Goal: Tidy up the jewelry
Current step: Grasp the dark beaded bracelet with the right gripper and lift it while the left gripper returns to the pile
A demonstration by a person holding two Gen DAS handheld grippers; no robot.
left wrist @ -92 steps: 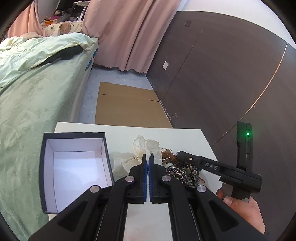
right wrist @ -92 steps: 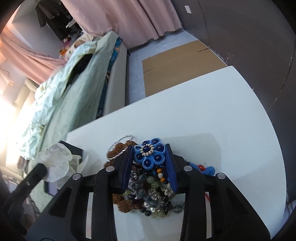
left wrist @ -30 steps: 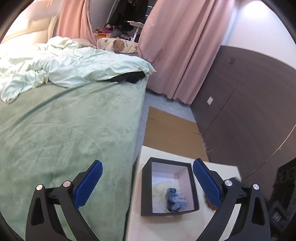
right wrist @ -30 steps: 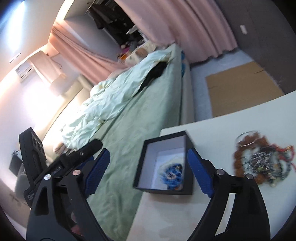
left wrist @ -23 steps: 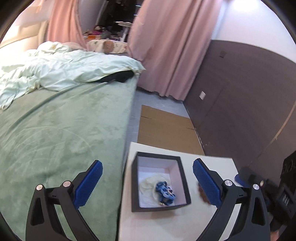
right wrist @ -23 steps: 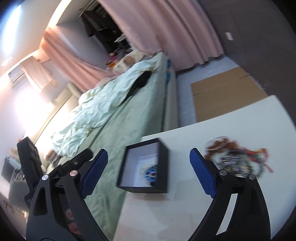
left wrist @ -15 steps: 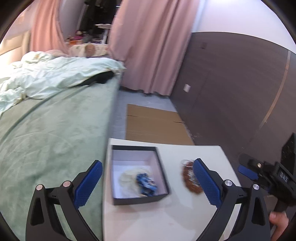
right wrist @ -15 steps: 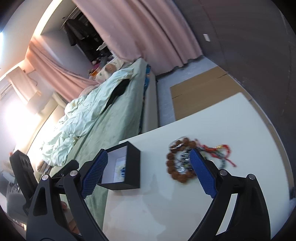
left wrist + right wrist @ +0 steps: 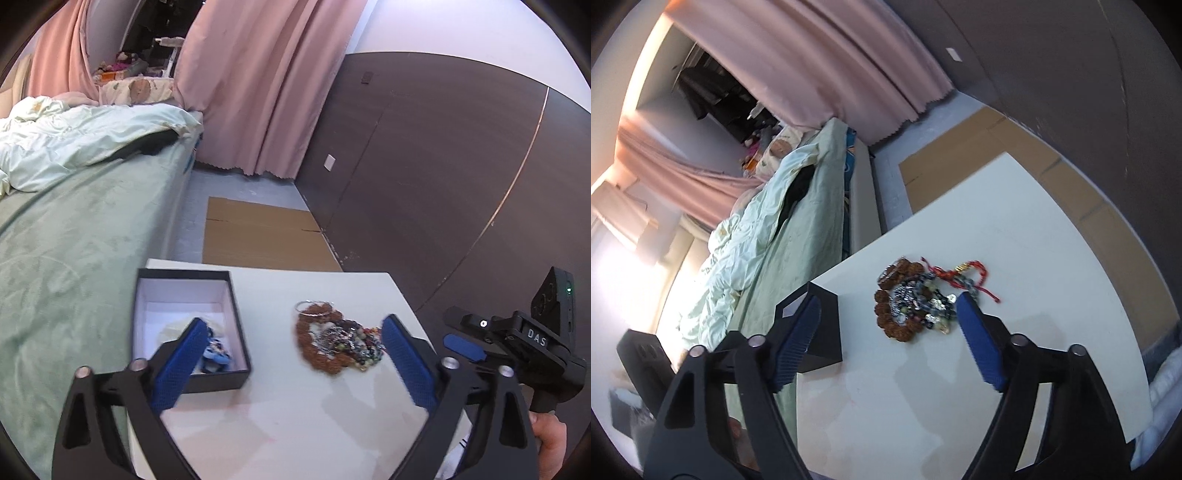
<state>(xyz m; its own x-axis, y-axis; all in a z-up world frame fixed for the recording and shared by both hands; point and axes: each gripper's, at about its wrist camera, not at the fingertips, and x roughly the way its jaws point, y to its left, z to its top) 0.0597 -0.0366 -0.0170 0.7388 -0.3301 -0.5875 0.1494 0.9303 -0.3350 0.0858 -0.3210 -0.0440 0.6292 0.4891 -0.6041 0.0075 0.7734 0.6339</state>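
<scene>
A black box with a white inside stands on the white table at the left; it holds a blue flower piece and a pale pouch. A tangled pile of jewelry with brown beads lies right of the box; it also shows in the right wrist view, with a red cord. My left gripper is open and empty above the table between box and pile. My right gripper is open and empty, near the pile; the box is at its left.
A bed with a green cover runs along the table's left edge. Flat cardboard lies on the floor beyond the table. A dark wall panel stands at the right. Pink curtains hang at the back.
The blue flower piece went from my right gripper into the box, and the pale pouch is now in the box too. Both grippers opened and swung right, toward the jewelry pile.
</scene>
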